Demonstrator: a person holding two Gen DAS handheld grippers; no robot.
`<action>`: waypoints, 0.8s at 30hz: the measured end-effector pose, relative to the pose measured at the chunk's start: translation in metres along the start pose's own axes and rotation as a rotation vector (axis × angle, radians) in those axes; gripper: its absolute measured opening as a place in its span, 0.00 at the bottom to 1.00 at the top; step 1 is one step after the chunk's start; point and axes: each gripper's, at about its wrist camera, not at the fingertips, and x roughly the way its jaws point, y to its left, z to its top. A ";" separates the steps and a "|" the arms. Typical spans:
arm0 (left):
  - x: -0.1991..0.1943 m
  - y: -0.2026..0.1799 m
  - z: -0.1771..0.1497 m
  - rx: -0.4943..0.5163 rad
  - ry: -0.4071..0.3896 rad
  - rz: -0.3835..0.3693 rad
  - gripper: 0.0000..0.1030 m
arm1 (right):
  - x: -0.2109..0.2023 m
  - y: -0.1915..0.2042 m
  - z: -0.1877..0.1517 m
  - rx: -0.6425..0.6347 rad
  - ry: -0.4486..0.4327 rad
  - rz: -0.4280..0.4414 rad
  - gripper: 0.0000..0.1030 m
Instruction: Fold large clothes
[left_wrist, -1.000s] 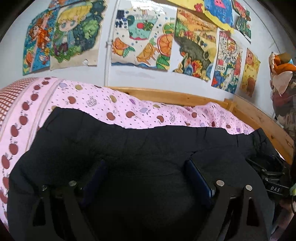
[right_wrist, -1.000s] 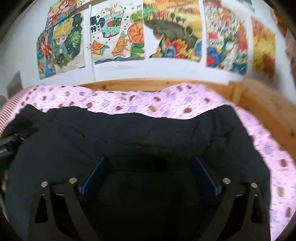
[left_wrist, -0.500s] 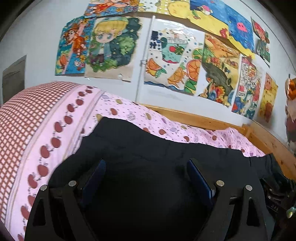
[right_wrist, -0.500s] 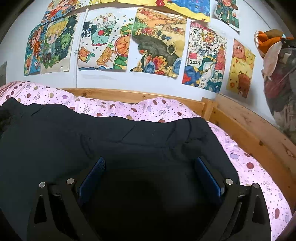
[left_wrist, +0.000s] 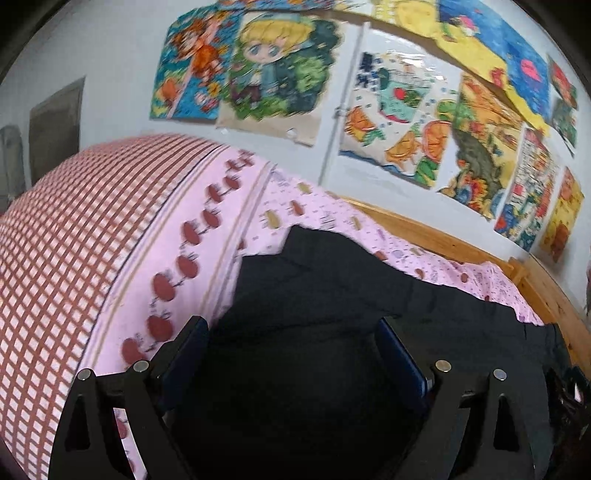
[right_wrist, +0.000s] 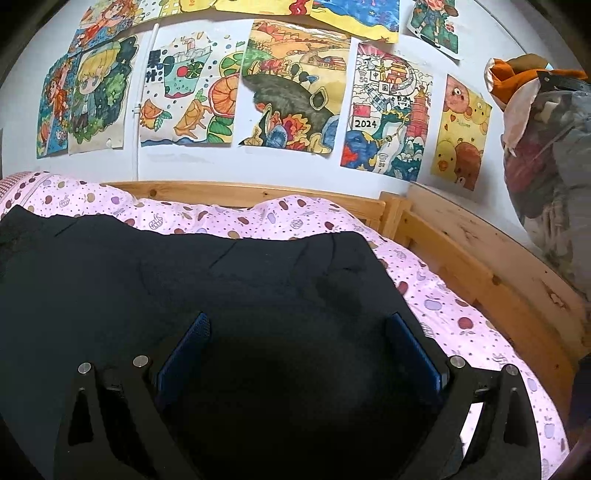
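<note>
Right now your black garment (right_wrist: 155, 295) lies spread flat across the bed's pink apple-print sheet (right_wrist: 454, 306), filling its near part. Beyond the garment, the sheet runs to the wooden bed frame (right_wrist: 236, 192), and past that hangs a wall of children's drawings (right_wrist: 295, 88). Your left gripper (left_wrist: 291, 347) has just been widening and stands open over the garment's left end, nothing pinched. Your right gripper (right_wrist: 297, 343) is spread wide above the garment too, gripping nothing.

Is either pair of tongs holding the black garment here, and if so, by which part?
Neither. The left tongs and right tongs both stand wide open above the black garment spread on the bed; the left has just been opening further.
</note>
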 end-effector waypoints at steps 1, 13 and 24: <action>0.001 0.005 0.000 -0.019 0.017 0.003 0.92 | -0.001 -0.003 0.000 0.000 0.005 -0.001 0.93; 0.009 0.035 -0.008 -0.036 0.128 0.011 1.00 | 0.015 -0.063 -0.009 0.091 0.111 0.072 0.93; 0.009 0.026 -0.012 0.046 0.134 0.017 1.00 | 0.045 -0.086 -0.035 0.241 0.220 0.179 0.97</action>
